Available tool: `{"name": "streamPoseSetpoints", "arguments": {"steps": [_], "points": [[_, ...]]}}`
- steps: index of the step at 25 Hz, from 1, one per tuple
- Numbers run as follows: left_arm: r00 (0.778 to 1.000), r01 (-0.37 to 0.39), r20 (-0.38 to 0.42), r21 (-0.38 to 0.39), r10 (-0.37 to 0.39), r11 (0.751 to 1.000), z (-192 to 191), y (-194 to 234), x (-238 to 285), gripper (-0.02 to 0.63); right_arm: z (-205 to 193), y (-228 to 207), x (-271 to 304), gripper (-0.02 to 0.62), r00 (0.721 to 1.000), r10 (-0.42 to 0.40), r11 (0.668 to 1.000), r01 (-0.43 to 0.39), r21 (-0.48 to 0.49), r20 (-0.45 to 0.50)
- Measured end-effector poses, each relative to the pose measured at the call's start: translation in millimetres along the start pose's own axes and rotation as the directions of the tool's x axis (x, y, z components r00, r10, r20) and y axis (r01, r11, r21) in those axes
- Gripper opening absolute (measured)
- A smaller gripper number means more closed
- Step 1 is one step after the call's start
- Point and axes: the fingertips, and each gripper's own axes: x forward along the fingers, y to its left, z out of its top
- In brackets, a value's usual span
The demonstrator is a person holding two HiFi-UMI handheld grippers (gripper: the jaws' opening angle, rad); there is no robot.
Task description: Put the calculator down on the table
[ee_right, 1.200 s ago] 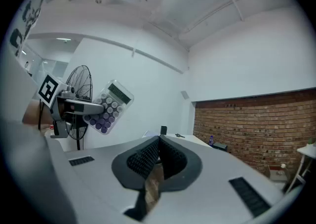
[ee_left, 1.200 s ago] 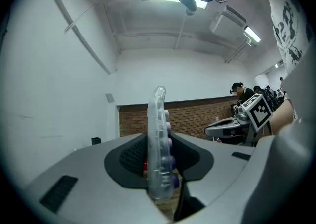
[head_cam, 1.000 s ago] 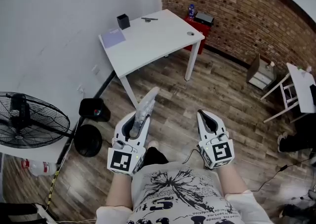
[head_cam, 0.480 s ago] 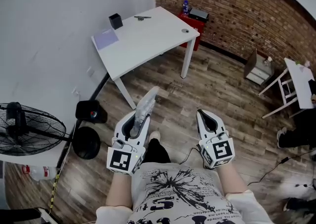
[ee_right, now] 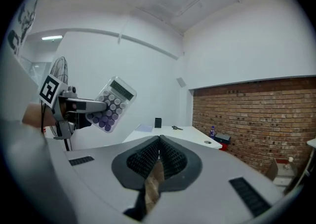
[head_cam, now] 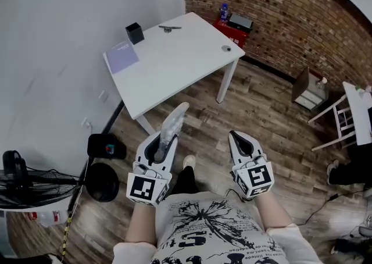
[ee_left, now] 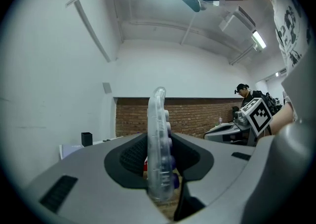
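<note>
A clear calculator (head_cam: 173,122) with purple keys sticks up and forward from my left gripper (head_cam: 164,142), whose jaws are shut on its lower end. In the left gripper view the calculator (ee_left: 159,139) stands edge-on between the pads. The right gripper view shows its key face (ee_right: 111,104) in the air, held by the left gripper (ee_right: 74,107). My right gripper (head_cam: 238,139) is beside it, shut with nothing between its pads (ee_right: 159,144). The white table (head_cam: 174,62) stands ahead, beyond both grippers.
On the table are a black pen cup (head_cam: 134,33), a purple notebook (head_cam: 122,56), a small dark object (head_cam: 168,28) and a small round object (head_cam: 226,48). A red cabinet (head_cam: 232,27) stands against the brick wall. A floor fan (head_cam: 23,178) is at left, white furniture (head_cam: 349,111) at right.
The table has drawn closer and larger in the head view, and the fan has slid toward the left edge. Both grippers keep their pose, the left still holding the calculator.
</note>
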Motion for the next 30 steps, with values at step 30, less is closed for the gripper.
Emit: {"name": "streamPoseSetpoints", "arguments": {"steps": [30], "points": [[0.979,-0.188,-0.093,-0.09,0.179,0.978,-22.6,335.2,356.1,0.14,89.3,-172.6,489.7,0.014,0.986,0.167,0.985,-0.168,-0.045,-0.006]]}}
